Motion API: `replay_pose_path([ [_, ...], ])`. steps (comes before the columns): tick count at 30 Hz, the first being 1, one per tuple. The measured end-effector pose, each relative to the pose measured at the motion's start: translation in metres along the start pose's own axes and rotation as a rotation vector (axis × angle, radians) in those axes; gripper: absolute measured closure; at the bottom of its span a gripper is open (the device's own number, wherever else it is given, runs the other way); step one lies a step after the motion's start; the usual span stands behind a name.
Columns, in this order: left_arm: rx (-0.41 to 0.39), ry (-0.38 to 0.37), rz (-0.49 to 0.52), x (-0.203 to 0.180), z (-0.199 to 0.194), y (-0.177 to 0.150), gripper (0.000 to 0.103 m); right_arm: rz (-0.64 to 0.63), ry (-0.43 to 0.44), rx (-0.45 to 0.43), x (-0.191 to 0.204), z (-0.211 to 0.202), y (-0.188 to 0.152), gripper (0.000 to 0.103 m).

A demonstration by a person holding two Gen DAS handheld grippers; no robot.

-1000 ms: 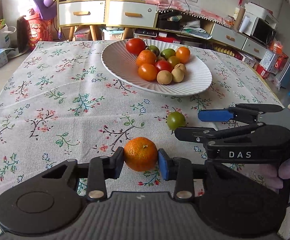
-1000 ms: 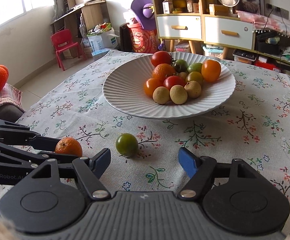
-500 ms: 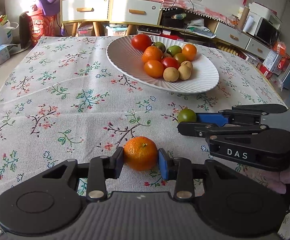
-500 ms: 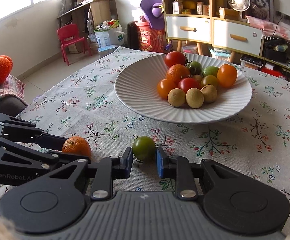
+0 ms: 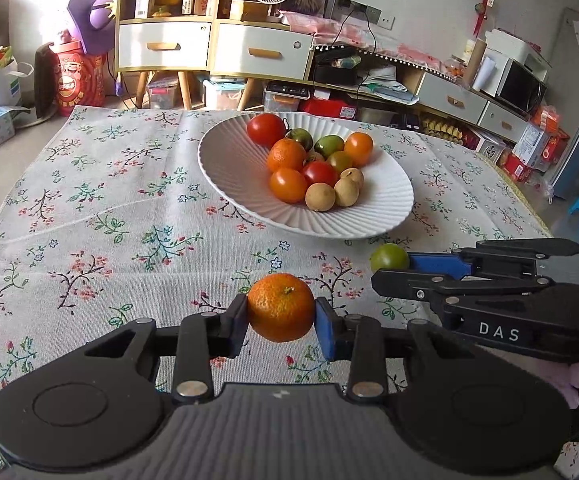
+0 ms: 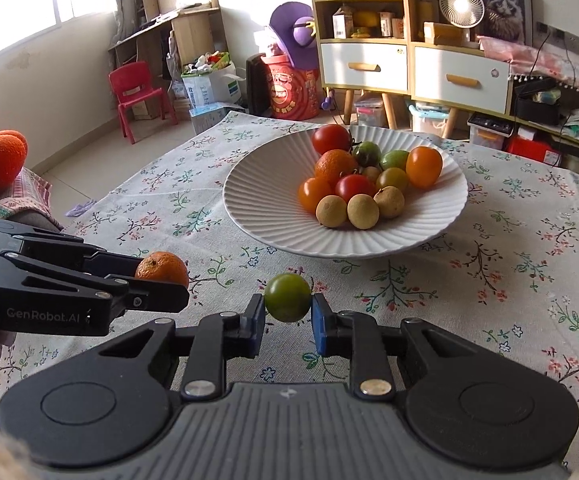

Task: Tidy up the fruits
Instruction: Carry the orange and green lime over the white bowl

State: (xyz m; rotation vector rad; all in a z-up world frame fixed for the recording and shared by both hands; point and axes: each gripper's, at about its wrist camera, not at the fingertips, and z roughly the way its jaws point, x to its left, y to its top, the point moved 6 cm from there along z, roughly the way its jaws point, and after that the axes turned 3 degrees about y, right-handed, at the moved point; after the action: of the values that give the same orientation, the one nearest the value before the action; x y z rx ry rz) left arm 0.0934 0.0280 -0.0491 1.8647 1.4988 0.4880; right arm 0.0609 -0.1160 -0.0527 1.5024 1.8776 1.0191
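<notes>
My left gripper [image 5: 281, 314] is shut on an orange mandarin [image 5: 280, 306], held above the floral tablecloth. My right gripper [image 6: 288, 312] is shut on a green tomato [image 6: 287, 297], also lifted off the cloth. Each shows in the other's view: the tomato [image 5: 389, 258] in the right gripper's jaws to the right, the mandarin [image 6: 162, 269] in the left gripper's jaws to the left. Ahead stands a white ribbed plate [image 5: 233, 176] [image 6: 257, 216] holding several tomatoes, a mandarin and small tan fruits.
The table is covered with a floral cloth [image 5: 89, 216]. Beyond its far edge stand drawer cabinets [image 5: 209, 46], a red drum [image 5: 75, 84] and boxes. A red chair [image 6: 137, 92] stands on the floor at the left.
Both grippers have lifted their fruits off the cloth and moved toward the plate. One second ago the right gripper was open; it closed on the green tomato.
</notes>
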Motion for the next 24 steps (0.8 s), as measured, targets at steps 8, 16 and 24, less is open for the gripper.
replay_pose_path([
  [8, -0.056, -0.046, -0.038, -0.012, 0.003, 0.028, 0.074, 0.06, -0.029, -0.072, -0.023, -0.006, 0.022, 0.081],
  [16, -0.06, -0.039, -0.041, -0.023, 0.027, 0.048, 0.074, 0.066, -0.052, -0.084, -0.048, 0.006, 0.035, 0.081],
  [24, -0.05, 0.026, 0.049, -0.02, 0.059, 0.058, 0.074, 0.034, -0.063, -0.074, -0.061, 0.018, 0.039, 0.081],
])
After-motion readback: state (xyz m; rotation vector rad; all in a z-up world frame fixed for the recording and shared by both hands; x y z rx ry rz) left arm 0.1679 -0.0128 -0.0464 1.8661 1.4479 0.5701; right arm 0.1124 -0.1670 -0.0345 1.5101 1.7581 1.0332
